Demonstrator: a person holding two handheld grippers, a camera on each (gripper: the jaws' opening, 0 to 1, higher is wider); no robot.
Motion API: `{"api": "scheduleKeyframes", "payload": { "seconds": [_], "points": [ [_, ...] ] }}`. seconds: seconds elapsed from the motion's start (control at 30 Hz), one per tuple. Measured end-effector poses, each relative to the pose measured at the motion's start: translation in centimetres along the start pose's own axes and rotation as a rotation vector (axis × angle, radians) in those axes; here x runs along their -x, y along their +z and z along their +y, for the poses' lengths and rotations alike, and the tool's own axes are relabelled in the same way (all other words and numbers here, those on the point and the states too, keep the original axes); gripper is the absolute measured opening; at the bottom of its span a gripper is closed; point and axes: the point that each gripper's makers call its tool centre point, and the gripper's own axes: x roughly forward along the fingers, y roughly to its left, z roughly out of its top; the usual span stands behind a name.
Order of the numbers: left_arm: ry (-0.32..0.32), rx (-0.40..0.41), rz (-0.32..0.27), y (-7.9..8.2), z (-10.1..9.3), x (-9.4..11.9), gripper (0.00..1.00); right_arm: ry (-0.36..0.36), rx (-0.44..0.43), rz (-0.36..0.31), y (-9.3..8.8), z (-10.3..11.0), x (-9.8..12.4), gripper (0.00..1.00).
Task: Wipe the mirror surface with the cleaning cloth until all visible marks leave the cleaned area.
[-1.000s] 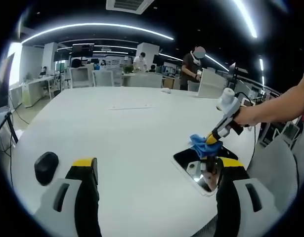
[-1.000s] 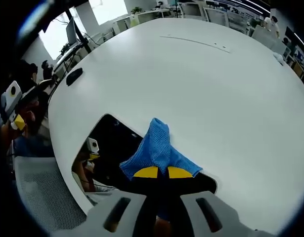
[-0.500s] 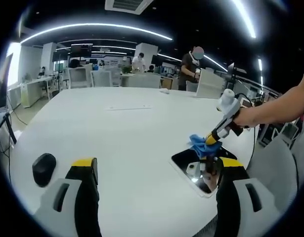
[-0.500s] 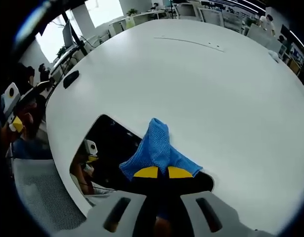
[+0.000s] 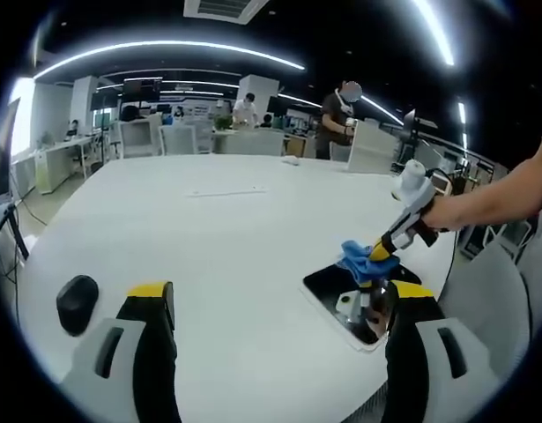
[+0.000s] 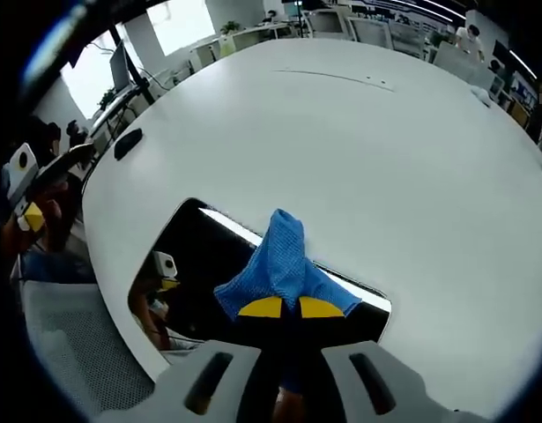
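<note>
On the table: a white round-edged table [image 5: 218, 238] carries a dark rectangular mirror [image 6: 196, 264] lying flat close to its near rim.
Mirror axis: in the right gripper view its long axis runs from the rim side diagonally across the view toward the table's middle; in the left gripper view the mirror [image 5: 341, 291] shows as a slanted dark slab.
Cloth: a blue cleaning cloth [image 6: 279, 264] lies on the mirror at its far long edge, bunched into a ridge that points away from the right gripper and laps over the mirror's edge; it also shows in the left gripper view [image 5: 359, 256].
Right gripper: the right gripper [image 6: 282, 307] has its yellow-tipped fingers pinched together on the cloth's near end; seen from the left gripper view [image 5: 382, 249] it slants down onto the mirror, held by a hand [image 5: 438, 211].
Left gripper: the left gripper [image 5: 282, 295] hangs over the table beside the mirror, fingers spread wide with nothing between them.
Beside the mirror: a black mouse [image 5: 79, 302] rests well apart from the mirror.
Hard to make out: the mirror's near end is cut off by the right gripper's body; its glass gives dim reflections, so marks cannot be told.
</note>
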Motion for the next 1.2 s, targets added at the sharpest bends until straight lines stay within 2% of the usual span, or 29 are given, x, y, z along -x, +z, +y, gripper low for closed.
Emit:
{"api": "scheduleKeyframes", "payload": {
  "seconds": [0.9,1.2],
  "points": [
    [-0.021,-0.022,0.005,0.2,-0.7,-0.3,0.99,0.044,-0.024,-0.017,-3.8,2.0,1.6,0.0],
    [-0.016,-0.028,0.011,-0.5,-1.0,-0.2,0.99,0.059,-0.025,-0.012,-5.3,2.9,2.2,0.0]
  ]
}}
